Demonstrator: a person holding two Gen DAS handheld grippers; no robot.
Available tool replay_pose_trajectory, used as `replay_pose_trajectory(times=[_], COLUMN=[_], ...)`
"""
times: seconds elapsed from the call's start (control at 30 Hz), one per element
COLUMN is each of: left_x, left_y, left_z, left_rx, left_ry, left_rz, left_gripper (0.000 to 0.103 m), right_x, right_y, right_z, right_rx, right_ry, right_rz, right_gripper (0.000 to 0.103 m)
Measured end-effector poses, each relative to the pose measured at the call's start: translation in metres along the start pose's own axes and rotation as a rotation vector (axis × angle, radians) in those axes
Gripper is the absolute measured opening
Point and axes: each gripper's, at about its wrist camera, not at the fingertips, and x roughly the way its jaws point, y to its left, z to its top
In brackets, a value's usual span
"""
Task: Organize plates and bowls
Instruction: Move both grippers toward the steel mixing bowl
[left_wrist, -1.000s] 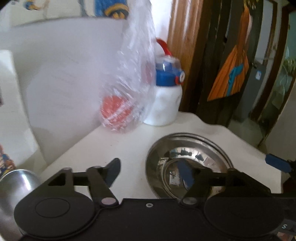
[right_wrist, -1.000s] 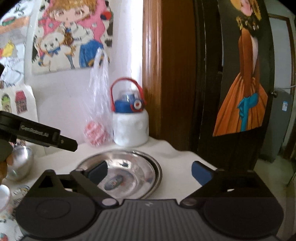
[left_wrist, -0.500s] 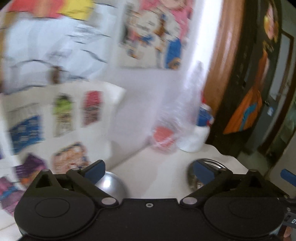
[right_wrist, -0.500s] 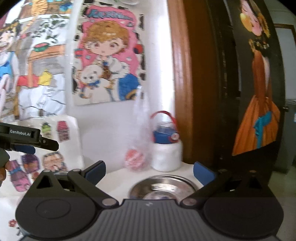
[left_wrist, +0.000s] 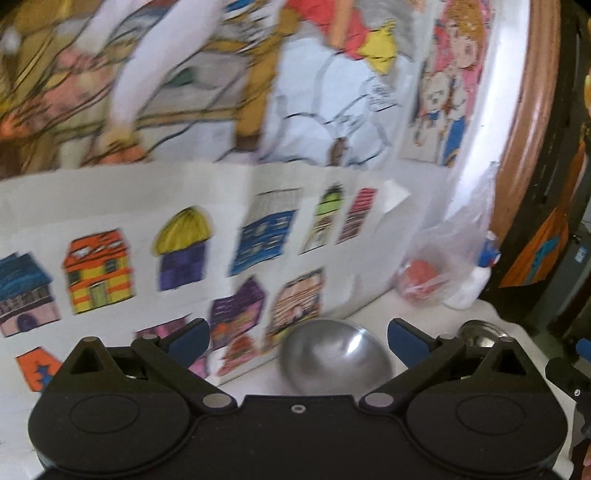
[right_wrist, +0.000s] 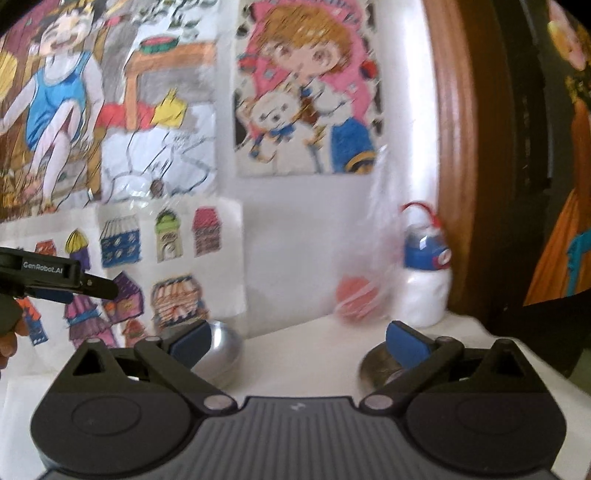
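A steel bowl (left_wrist: 334, 360), apparently upside down, sits on the white table by the wall. It lies just beyond my left gripper (left_wrist: 297, 339), which is open wide with nothing between its blue pads. A steel plate (left_wrist: 480, 332) lies to the right, partly hidden behind the right finger. In the right wrist view my right gripper (right_wrist: 299, 343) is also open and empty. There the bowl (right_wrist: 221, 347) shows behind its left finger and the plate (right_wrist: 376, 363) behind its right finger. The left gripper (right_wrist: 101, 290) reaches in from the left edge.
A clear plastic bag holding a red ball (right_wrist: 356, 299) and a white bottle with a blue lid (right_wrist: 424, 284) stand at the back by the wall. Coloured drawings (left_wrist: 258, 240) lean against the wall. The table edge (left_wrist: 517, 325) drops off at the right, near a dark wooden door frame.
Both views have pulled back and swung left. My left gripper has left the plate and opened wider, and the bowl now lies ahead of it. The right gripper stays open.
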Motion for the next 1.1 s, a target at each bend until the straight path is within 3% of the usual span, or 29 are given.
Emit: replay_pose_trajectory(times=[0.33,1.1], left_x=[0.026,0.087], left_y=[0.037,0.031], left_z=[-0.019,-0.037], left_rx=[-0.025,-0.012], left_ry=[0.084,0.19], left_rz=[0.011,-0.031], left_gripper=[0.102,0.102], right_x=[0.053,0.119], right_y=[0.017,0.021], right_z=[-0.015,-0.032], right_rx=[0.042,0.038], right_ry=[0.157,0.279], right_rz=[0.061,0.042], right_gripper=[0.103,0.103])
